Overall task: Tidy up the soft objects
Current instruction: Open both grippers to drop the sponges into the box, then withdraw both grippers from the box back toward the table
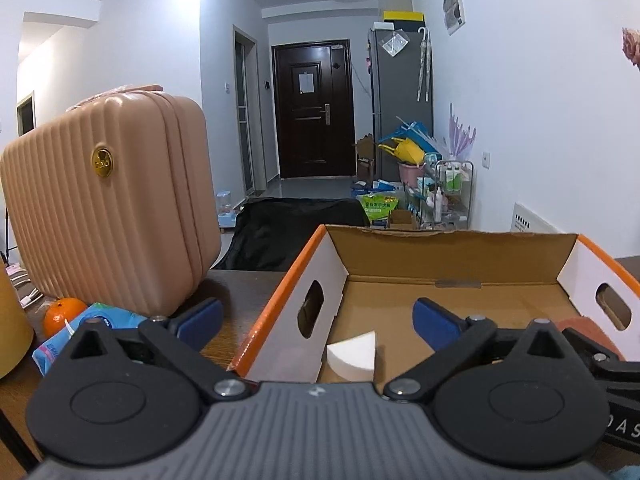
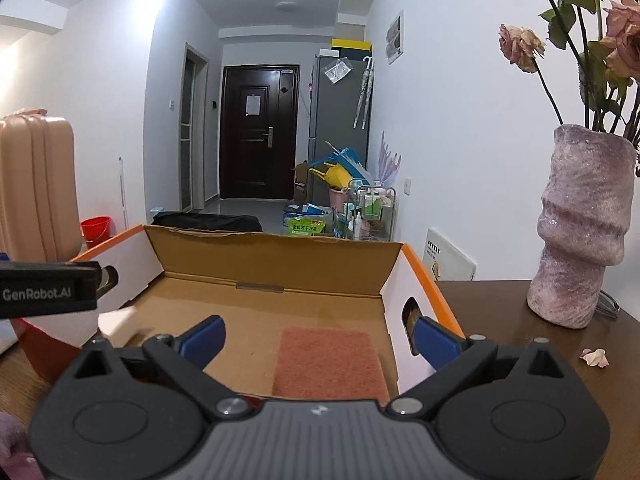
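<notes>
Left gripper [image 1: 318, 322]: fingers spread wide, nothing between them. Right gripper [image 2: 320, 334]: fingers likewise spread, empty. Both point into one open cardboard box [image 1: 452, 258] on the tabletop [image 2: 500, 300]. The box holds two soft items: one white sponge wedge [image 1: 354, 358] at its left wall and one reddish pad [image 2: 328, 362], partly cut off by the right gripper's body.
</notes>
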Available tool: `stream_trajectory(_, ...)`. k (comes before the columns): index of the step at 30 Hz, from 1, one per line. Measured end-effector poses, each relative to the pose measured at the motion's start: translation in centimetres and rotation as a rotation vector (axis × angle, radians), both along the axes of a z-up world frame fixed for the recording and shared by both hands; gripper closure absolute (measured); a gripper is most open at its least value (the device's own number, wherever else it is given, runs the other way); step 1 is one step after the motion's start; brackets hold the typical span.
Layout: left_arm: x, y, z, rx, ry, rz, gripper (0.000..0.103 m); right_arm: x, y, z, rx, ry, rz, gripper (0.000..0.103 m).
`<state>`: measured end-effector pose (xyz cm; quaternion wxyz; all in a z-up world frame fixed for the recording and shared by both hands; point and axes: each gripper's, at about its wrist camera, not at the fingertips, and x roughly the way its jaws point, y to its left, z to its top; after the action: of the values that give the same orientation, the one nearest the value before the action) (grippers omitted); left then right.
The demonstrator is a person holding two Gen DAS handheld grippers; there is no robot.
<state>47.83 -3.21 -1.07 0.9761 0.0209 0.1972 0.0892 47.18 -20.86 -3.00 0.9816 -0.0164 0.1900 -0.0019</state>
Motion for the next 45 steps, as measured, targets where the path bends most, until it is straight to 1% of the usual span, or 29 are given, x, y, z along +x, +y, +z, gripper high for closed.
stream_trajectory(6,0.1,0.4,0.1,-0.022,0.009,0.01,0.0,-0.2,0.0,0.1,-0.003,-0.008,-0.001,0.001)
stream_trajectory(12,-0.3,1.5,0.2,-0.06,0.021,0.036,0.0,-0.7,-0.2,0.4,0.008,-0.004,-0.01,0.001)
stream_trajectory(16,-0.7,2.2,-0.1,-0.074,0.055,0.051,0.0,-1.3,-0.3,0.7,0.013,0.0,-0.013,0.001)
stream_trajectory(23,-2.4,3.6,-0.4,-0.093,0.093,0.066,0.0,-3.9,-1.1,1.7,0.025,-0.035,-0.008,0.001)
stream_trajectory(27,-4.3,4.7,0.3,-0.134,0.07,0.079,0.0,-5.4,-1.5,2.2,0.031,-0.047,-0.002,0.001)
stream_trajectory(31,-7.1,6.5,2.4,-0.233,-0.014,0.105,0.0,-7.0,-2.1,3.2,0.052,-0.065,0.006,0.0)
stream_trajectory(32,-7.5,6.7,2.8,-0.245,-0.027,0.108,0.0,-7.6,-2.3,3.6,0.061,-0.073,0.009,0.0)
stream_trajectory(34,-8.8,6.9,3.6,-0.241,-0.056,0.112,0.0,-8.5,-2.5,4.1,0.072,-0.085,0.015,0.0)
stream_trajectory(38,-11.3,6.5,4.5,-0.195,-0.107,0.123,0.0,-10.5,-2.7,4.9,0.087,-0.101,0.037,0.0)
stream_trajectory(40,-12.2,6.2,4.8,-0.182,-0.111,0.116,0.0,-11.4,-2.8,5.0,0.088,-0.1,0.048,0.0)
stream_trajectory(45,-14.4,5.9,5.0,-0.184,-0.118,0.088,0.0,-13.3,-2.8,5.1,0.087,-0.097,0.062,0.0)
